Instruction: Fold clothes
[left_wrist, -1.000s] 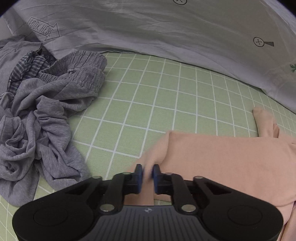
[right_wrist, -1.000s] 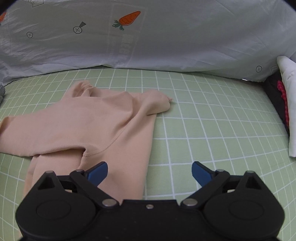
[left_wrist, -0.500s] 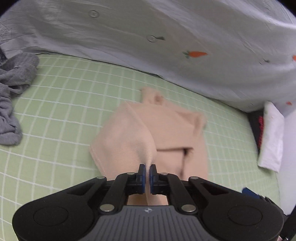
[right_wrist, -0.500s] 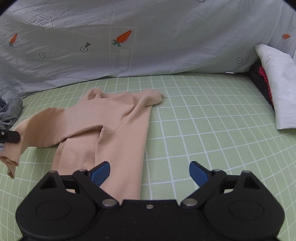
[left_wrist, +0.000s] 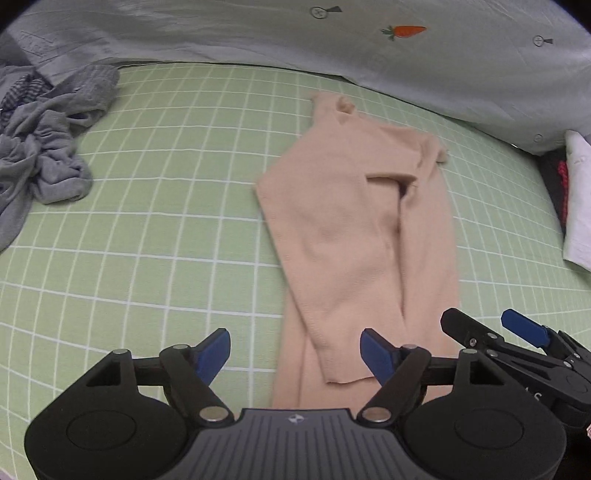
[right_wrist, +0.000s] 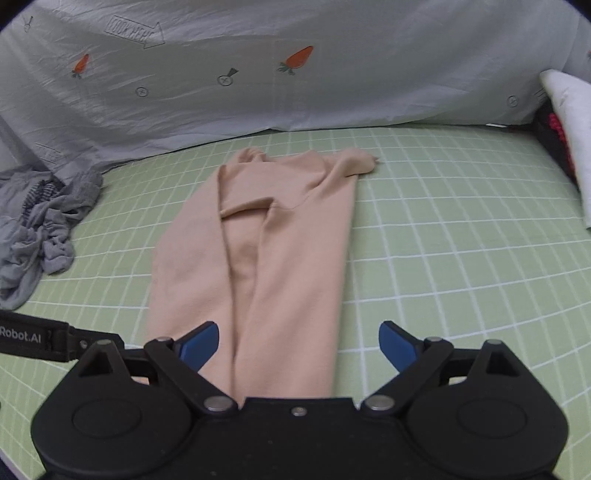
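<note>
A peach long-sleeved top (left_wrist: 351, 236) (right_wrist: 266, 251) lies flat on the green checked sheet (left_wrist: 147, 229), folded into a long narrow strip with both sleeves laid over the body. Its collar points to the far side. My left gripper (left_wrist: 299, 354) hangs open over the near end of the top, the sleeve cuff lying between its blue pads, nothing held. In the right wrist view my right gripper (right_wrist: 299, 345) is open too, above the hem end of the top. The right gripper (left_wrist: 517, 343) also shows at the lower right of the left wrist view.
A crumpled heap of grey clothes (left_wrist: 44, 140) (right_wrist: 40, 218) lies at the left. A pale quilt with carrot prints (right_wrist: 295, 74) runs along the far side. A white folded item (right_wrist: 569, 140) and something dark with red sit at the right edge.
My left gripper carried the sleeve across the top, laid it down the body and opened, letting it go. The right gripper stayed open and shifted slightly.
</note>
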